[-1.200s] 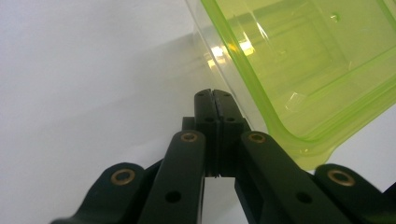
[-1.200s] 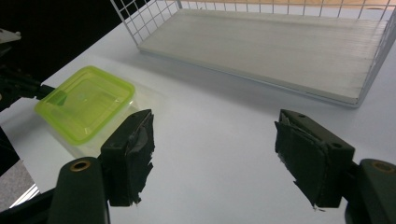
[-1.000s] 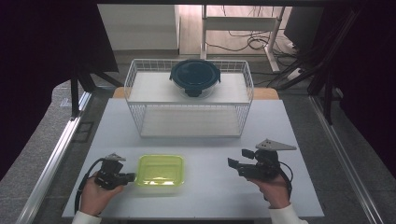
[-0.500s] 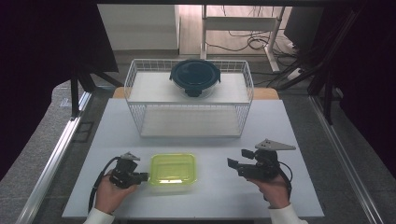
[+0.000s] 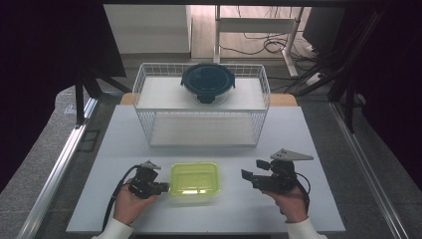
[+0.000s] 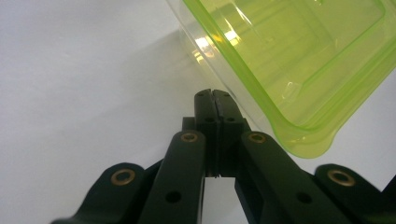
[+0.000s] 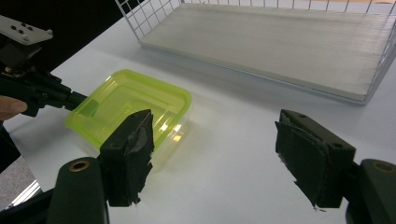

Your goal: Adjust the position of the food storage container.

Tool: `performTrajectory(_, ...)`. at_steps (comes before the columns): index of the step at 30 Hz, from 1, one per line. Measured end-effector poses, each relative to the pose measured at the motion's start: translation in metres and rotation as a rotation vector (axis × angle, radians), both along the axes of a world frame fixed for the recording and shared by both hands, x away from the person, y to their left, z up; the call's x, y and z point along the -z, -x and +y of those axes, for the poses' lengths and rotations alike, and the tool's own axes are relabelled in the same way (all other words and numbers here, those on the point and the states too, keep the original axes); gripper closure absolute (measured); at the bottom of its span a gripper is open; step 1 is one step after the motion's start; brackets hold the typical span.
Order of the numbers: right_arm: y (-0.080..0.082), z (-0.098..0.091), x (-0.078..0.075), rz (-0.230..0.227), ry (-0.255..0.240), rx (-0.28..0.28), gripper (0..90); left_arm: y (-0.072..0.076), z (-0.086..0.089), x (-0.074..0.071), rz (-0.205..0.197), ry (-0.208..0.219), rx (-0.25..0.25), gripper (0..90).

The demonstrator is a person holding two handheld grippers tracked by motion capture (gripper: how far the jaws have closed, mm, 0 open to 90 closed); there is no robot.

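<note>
Now left claw [image 5: 164, 187] pressed together against green container [image 5: 195, 180] edge; right claw [image 5: 247, 177] spread.

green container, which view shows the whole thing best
The high view: the green container shows whole on the white table, every edge clear. The right gripper view has it slanted, one corner hidden by a jaw. The left gripper view catches just one corner, close up.

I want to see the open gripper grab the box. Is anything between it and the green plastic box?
No. Bare white table lies between the open right gripper and the yellow-green clear plastic box.
</note>
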State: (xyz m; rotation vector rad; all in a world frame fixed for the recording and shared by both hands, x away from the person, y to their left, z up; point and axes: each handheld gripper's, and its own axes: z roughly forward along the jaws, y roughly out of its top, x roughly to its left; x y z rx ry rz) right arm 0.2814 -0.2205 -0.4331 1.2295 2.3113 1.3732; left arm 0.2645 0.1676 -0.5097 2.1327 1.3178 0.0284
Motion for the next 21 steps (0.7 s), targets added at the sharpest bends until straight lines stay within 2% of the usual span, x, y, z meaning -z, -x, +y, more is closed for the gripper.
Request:
performTrajectory(4, 0.000, 0.001, 0.000, 0.000, 0.002, 0.000, 27.6, -0.002, -0.008, 0.002, 0.006, 0.003, 0.008, 89.7)
performTrajectory(13, 0.002, 0.003, -0.001, 0.001, -0.006, 0.008, 26.6, -0.003, -0.009, 0.004, 0.001, 0.010, 0.006, 89.7)
performTrajectory(18, 0.003, 0.004, -0.004, -0.009, -0.014, 0.007, 26.6, 0.000, -0.003, 0.002, -0.017, 0.013, -0.003, 89.6)
performTrajectory(21, 0.003, 0.005, -0.005, -0.012, -0.016, -0.001, 26.6, 0.003, 0.005, -0.003, -0.036, 0.035, -0.021, 89.6)
